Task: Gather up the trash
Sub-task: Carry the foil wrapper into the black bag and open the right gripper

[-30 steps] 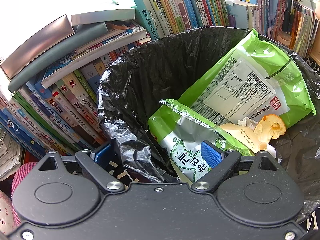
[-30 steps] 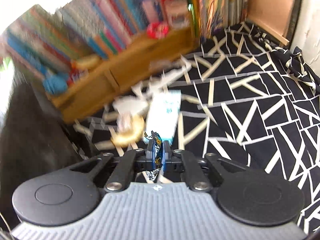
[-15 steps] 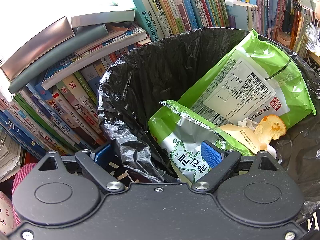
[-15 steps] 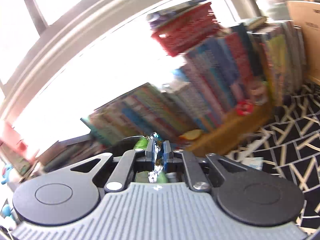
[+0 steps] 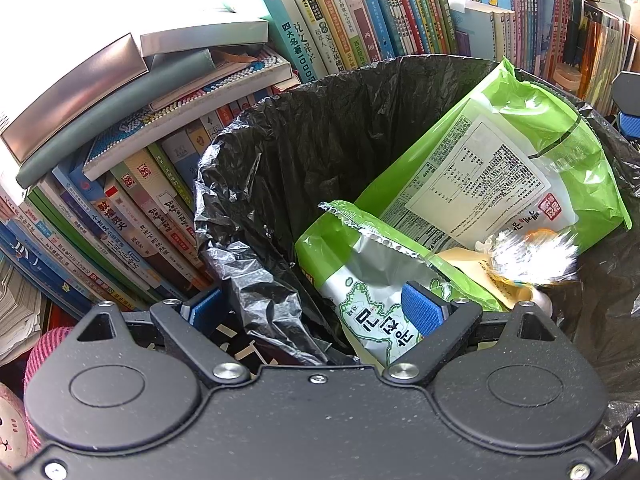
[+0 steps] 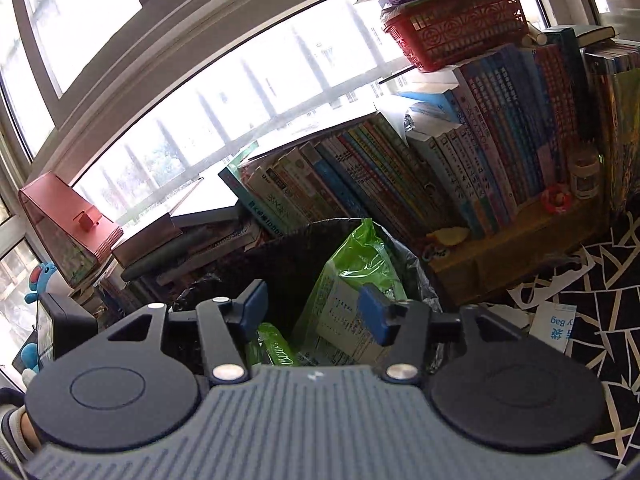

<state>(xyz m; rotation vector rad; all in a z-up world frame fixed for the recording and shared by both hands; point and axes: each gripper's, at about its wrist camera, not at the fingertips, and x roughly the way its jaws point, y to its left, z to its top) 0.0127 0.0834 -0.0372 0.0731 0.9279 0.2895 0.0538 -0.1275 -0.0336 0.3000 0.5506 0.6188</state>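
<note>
A bin lined with a black bag (image 5: 360,120) holds a large green snack bag (image 5: 500,152), a smaller torn green bag (image 5: 372,280) and some food scraps. A crinkled foil wrapper (image 5: 532,256) shows as a silver blur over the scraps, inside the bin. My left gripper (image 5: 312,310) is open and straddles the bin's near rim, one finger outside and one inside. My right gripper (image 6: 312,308) hangs above the bin (image 6: 288,248); its jaws are opening and nothing is between them. One of its blue pads (image 5: 630,124) peeks in at the left wrist view's right edge.
Rows of books (image 5: 120,208) crowd the bin's left and far sides. A wooden shelf (image 6: 512,248) of books carries a red basket (image 6: 460,28). On the black-and-white cloth (image 6: 600,320) to the right lie a white packet (image 6: 554,328) and torn paper (image 6: 532,292).
My right gripper swung up from the cloth to above the bin and opened. The foil wrapper left its jaws and now shows inside the bin. The left gripper stayed put.
</note>
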